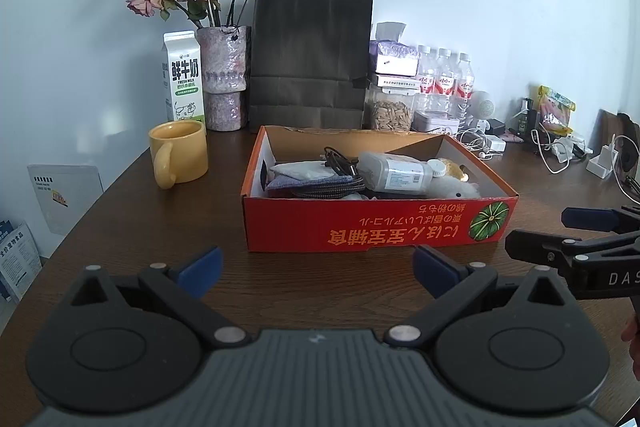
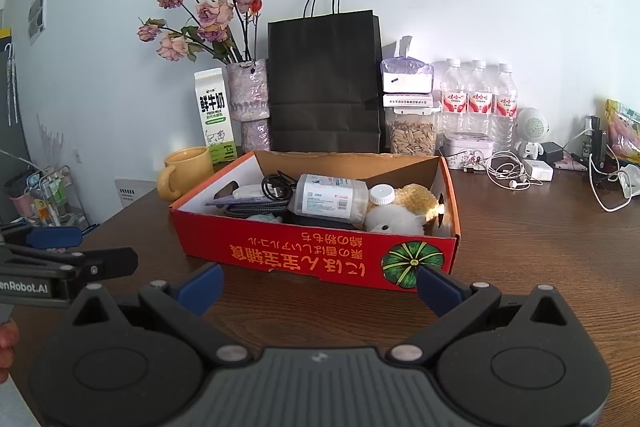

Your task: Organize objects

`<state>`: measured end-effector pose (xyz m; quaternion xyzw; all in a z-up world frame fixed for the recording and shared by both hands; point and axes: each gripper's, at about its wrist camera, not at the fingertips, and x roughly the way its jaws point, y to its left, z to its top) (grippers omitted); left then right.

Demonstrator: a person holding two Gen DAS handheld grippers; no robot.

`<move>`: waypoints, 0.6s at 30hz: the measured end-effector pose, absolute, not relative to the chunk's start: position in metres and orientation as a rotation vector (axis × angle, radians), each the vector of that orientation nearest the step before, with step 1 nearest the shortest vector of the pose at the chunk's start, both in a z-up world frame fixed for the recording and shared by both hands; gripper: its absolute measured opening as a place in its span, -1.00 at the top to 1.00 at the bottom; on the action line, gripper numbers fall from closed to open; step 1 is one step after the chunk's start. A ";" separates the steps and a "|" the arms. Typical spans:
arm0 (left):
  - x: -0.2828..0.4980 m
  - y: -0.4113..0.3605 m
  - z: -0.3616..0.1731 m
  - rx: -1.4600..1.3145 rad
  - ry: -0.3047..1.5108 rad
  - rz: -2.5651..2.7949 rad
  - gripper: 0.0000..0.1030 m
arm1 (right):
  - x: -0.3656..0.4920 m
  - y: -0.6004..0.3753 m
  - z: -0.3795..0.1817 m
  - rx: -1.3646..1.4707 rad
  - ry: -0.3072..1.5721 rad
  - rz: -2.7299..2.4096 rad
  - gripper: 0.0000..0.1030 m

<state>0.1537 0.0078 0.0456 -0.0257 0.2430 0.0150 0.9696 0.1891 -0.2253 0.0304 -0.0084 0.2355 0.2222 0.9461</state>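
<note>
Your left gripper (image 1: 316, 269) hovers low over the brown table (image 1: 132, 227), its blue-padded fingers spread wide with nothing between them. Your right gripper (image 2: 318, 281) is the same: jaws wide apart, empty, pointing at the red cardboard box (image 2: 280, 251) just ahead of it. Each gripper shows at the edge of the other's view, so they sit side by side, near but not touching.

The box stands open in the middle of the table, its printed front wall facing you with the lettering upside down and a green pumpkin picture at the right end. Inside it lie a clear plastic bottle (image 2: 332, 198) on its side with a white cap, a white and tan plush toy (image 2: 400, 213) pressed against the right end, a coiled black cable (image 2: 276, 187), and folded grey-blue cloth (image 1: 308, 183) at the left end. Something dark lies beneath the bottle, but you cannot make out what it is from here.

Left of the box sits a yellow mug (image 1: 180, 153), apart from it, handle toward you. Behind it stand a milk carton (image 1: 183, 77), a vase of dried roses (image 1: 224, 83) and a black paper bag (image 1: 310, 59) against the wall. To the right are water bottles (image 2: 478, 103) and tangled white cables (image 2: 508, 175)
</note>
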 end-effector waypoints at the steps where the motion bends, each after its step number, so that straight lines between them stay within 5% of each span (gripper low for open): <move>1: 0.154 0.008 0.046 -0.052 0.491 0.030 -1.00 | 0.189 -0.225 0.030 -0.017 0.480 0.452 -1.00; 18: 0.150 0.008 0.046 -0.051 0.484 0.040 -1.00 | 0.189 -0.225 0.030 -0.018 0.480 0.452 -1.00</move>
